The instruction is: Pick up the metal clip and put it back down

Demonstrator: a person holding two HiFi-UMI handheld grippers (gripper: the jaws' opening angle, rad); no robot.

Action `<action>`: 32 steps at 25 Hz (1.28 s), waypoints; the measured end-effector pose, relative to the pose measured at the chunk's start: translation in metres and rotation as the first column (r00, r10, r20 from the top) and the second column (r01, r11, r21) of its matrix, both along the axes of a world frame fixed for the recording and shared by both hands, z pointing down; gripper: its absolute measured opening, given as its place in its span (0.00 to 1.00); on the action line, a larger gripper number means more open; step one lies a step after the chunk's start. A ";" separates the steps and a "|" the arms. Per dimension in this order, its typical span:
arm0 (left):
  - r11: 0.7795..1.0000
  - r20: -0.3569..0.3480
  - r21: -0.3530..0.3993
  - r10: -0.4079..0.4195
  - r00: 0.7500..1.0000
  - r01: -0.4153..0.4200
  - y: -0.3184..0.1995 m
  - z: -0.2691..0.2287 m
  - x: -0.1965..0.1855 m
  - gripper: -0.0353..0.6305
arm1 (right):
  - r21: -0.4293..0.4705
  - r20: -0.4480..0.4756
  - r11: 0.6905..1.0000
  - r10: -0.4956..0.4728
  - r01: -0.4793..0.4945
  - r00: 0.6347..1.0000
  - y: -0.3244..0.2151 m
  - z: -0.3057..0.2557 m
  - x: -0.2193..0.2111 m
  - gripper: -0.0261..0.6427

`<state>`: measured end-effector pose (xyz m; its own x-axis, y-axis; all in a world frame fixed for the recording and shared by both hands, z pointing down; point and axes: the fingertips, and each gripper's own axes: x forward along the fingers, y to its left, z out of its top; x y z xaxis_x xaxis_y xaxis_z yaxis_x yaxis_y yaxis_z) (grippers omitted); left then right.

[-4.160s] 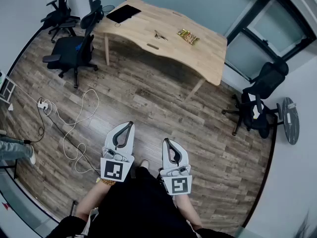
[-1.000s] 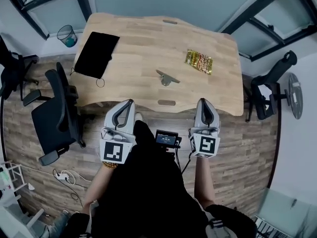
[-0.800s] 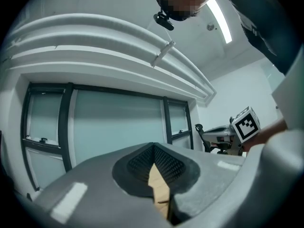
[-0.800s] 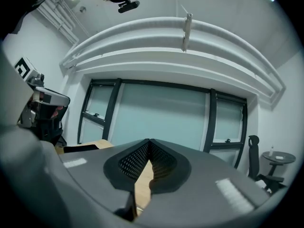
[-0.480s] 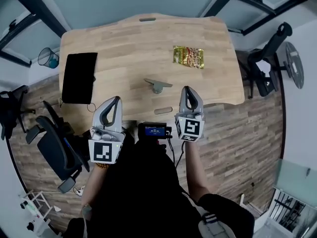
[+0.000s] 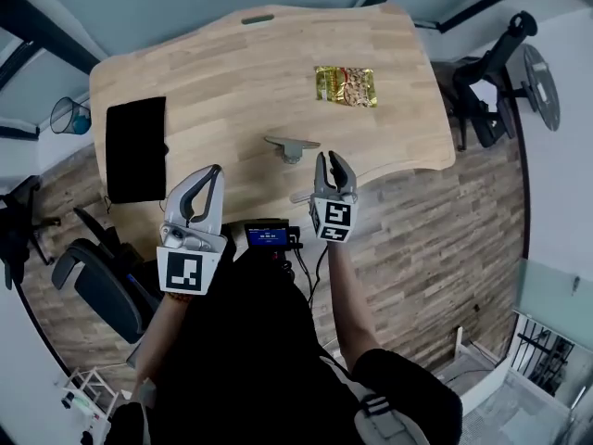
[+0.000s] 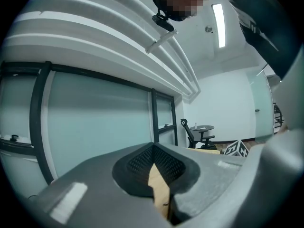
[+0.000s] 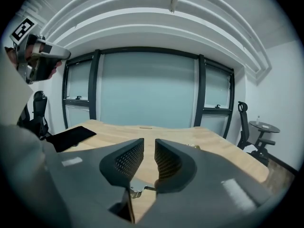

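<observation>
The metal clip (image 6: 292, 146) lies flat on the wooden table (image 6: 232, 63), near its front edge. My right gripper (image 6: 331, 160) hovers just right of the clip and a little nearer to me. Its jaws have just been opening and now stand a narrow gap apart with nothing between them. In the right gripper view the clip (image 8: 138, 188) shows low behind the gripper (image 8: 149, 144). My left gripper (image 6: 212, 172) is over the table's front edge, left of the clip, with its tips together. In its own view the left gripper (image 7: 153, 147) is shut and empty.
A gold snack packet (image 6: 346, 85) lies beyond the clip to the right. A black tablet (image 6: 135, 148) rests at the table's left end. Office chairs (image 6: 486, 58) stand right of the table, another chair (image 6: 97, 286) at the left, and a bin (image 6: 67, 116) beside the table.
Both grippers have come forward over the table's front edge. The right gripper slid left toward the clip and its jaws parted slightly. The left gripper stays shut.
</observation>
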<state>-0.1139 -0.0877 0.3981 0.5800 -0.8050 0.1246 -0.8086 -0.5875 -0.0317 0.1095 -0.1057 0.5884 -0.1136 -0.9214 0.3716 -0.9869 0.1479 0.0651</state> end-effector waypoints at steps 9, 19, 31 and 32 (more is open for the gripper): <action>1.000 0.022 -0.029 -0.001 1.000 0.002 0.001 0.013 -0.013 0.05 | -0.117 -0.012 0.993 -0.016 0.014 1.000 0.000 0.070 -0.016 0.30; 0.998 0.046 -0.057 -0.009 0.999 0.012 0.009 0.028 -0.018 0.05 | -0.223 0.013 0.975 0.020 -0.017 1.000 0.000 0.132 -0.022 0.43; 0.992 0.077 -0.091 -0.077 0.994 0.084 0.011 0.041 -0.046 0.05 | -0.344 0.039 0.935 0.110 -0.091 0.993 0.006 0.195 -0.030 0.60; 0.991 0.076 -0.094 -0.084 0.994 0.091 0.011 0.042 -0.049 0.05 | -0.345 0.040 0.934 0.111 -0.090 0.993 0.004 0.199 -0.032 0.62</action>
